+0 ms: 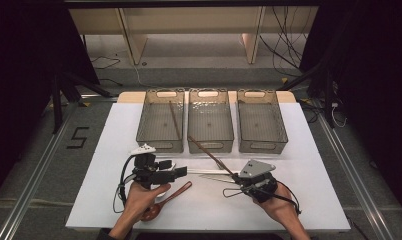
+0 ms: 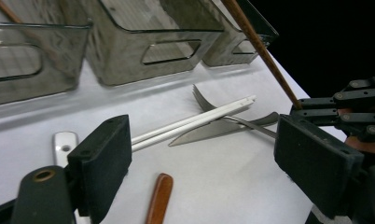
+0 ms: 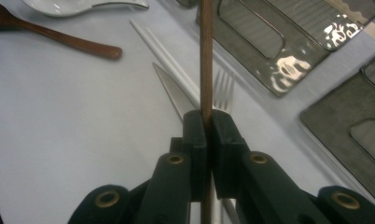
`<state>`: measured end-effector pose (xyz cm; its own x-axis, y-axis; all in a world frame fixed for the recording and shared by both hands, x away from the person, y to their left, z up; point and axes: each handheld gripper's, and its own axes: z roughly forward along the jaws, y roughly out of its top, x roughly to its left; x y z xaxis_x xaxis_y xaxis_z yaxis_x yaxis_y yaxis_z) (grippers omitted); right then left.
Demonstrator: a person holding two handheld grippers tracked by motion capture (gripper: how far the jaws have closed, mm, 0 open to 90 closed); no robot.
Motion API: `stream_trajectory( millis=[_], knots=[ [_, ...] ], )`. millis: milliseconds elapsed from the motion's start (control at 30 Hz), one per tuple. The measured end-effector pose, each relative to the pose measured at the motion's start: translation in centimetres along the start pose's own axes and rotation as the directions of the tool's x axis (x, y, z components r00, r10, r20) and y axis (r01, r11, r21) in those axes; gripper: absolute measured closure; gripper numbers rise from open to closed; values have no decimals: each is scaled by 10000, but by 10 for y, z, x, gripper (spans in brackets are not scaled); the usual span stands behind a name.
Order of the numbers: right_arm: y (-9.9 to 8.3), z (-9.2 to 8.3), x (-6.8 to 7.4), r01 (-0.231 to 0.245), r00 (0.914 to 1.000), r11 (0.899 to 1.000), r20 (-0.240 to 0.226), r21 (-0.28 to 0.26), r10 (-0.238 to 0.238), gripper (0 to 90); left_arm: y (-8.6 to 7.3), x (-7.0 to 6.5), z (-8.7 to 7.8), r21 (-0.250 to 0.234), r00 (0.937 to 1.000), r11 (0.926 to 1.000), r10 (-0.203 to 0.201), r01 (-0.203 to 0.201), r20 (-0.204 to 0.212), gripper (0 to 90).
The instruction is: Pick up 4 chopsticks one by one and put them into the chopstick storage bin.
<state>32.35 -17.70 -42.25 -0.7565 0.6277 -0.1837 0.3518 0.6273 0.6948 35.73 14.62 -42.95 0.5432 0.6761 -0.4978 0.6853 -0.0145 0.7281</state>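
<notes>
- Brown chopstick: light, stiff, slick; right hand-held gripper clamps its lower end, centre frame.
- Left hand-held gripper gapes, holding nothing.

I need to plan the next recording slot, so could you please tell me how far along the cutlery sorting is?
Done: one brown wooden chopstick lies in the left grey plastic bin. In hand: the right gripper is shut on the second brown chopstick; the left gripper is open. Left on the white table: white chopsticks, metal fork, metal knife, brown wooden spoon, white ceramic spoon.
</notes>
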Motion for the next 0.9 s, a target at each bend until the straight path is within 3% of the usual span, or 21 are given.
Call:
stream_trajectory(
  millis=[200,467,900],
  knots=[
    [6,3,12,-37,9998,9997,-184,-226,33,860,-3,-11,9,22,9994,10000,-71,70,332,194],
    [10,8,24,-23,9990,9995,-448,-328,8,859,-8,-17,21,125,9959,9985,-537,529,732,216],
    [16,14,38,-40,9963,9980,-859,-623,-14,859,-14,-24,35,209,9784,9939,-1107,1087,1746,345]
  ],
)
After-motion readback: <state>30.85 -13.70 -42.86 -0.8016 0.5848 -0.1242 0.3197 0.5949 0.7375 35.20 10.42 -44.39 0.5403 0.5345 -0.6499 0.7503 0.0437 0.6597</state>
